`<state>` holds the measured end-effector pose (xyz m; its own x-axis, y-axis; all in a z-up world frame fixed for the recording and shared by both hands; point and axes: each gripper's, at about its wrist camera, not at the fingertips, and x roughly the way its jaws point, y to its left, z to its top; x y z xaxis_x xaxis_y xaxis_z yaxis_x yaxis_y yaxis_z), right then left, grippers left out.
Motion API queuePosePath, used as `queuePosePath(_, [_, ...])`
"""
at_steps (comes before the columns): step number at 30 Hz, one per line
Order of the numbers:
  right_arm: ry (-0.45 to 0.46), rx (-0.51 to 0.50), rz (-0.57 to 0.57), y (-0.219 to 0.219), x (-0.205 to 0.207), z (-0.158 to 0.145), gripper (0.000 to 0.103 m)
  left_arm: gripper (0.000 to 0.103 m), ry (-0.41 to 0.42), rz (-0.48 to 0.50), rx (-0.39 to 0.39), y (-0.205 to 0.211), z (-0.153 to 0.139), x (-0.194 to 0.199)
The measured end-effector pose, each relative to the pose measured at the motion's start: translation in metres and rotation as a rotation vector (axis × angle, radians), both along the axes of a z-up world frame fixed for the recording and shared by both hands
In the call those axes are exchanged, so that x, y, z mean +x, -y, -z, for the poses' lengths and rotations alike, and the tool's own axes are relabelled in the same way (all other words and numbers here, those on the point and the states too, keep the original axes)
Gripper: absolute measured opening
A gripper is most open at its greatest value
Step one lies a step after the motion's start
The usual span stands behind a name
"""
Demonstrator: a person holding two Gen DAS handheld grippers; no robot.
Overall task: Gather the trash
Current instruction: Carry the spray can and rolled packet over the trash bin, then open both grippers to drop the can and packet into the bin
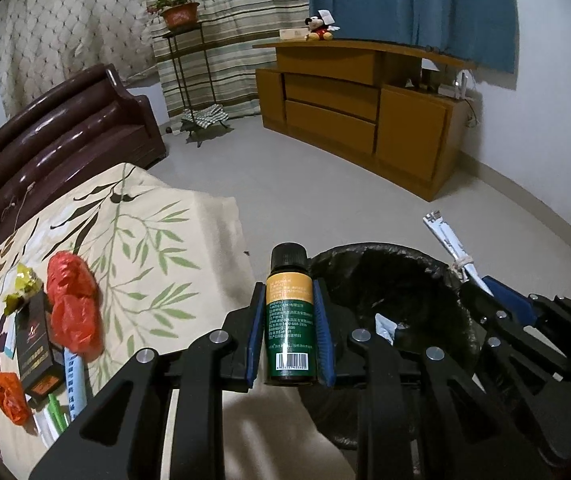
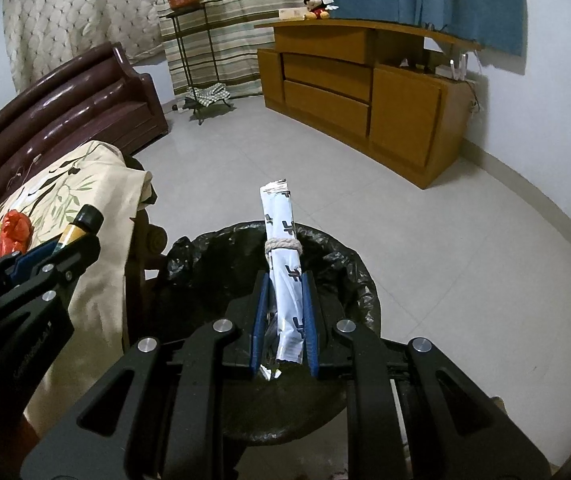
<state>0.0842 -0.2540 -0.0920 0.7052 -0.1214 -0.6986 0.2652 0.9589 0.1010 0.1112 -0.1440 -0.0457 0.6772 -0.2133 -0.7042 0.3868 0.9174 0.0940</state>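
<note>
On the table (image 1: pixel 173 216), at the left, lie soft scraps: red bags (image 1: pixel 73 300), a yellow wrapper (image 1: pixel 21 290) and a dark box (image 1: pixel 35 354). The bags and wrapper look light and crushable, so a pinch anywhere on the bulk should do; the box looks stiff and is best taken across its narrow sides.

The left gripper (image 1: pixel 290 316) is clamped on a small bottle (image 1: pixel 290 320), the fingers pressing its labelled body below the cap. It is probably glass, rigid, smooth and breakable, so a mid-body hold suits it. It hangs just beside the bin (image 1: pixel 401 276).

The right gripper (image 2: pixel 285 316) is closed on a tied packet (image 2: pixel 283 264), held by its lower half over the bin. It looks light, crinkly and bendable.
</note>
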Motion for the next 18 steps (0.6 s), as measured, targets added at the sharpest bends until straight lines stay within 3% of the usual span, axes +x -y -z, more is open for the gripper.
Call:
queuePosePath(3, [-0.004, 0.007, -0.003, 0.0018, 0.0020, 0.0033, 0.018, 0.027, -0.008, 0.002, 0.009, 0.0025, 0.0018, 0.0013])
queuePosePath(7, [-0.006, 0.020, 0.001, 0.0032, 0.0025, 0.0055, 0.024, 0.045, -0.016, -0.007, -0.002, 0.0005, 0.0010, 0.0032])
queuePosePath(13, [0.001, 0.018, 0.009, 0.0010, 0.0011, 0.0036, 0.025, 0.055, -0.010, -0.011, -0.008, -0.0016, -0.0006, 0.0017])
queuePosePath(18, [0.005, 0.013, 0.021, 0.0014, -0.0031, 0.0015, 0.028, 0.056, -0.003, -0.025, -0.017, -0.0065, -0.0031, 0.0003])
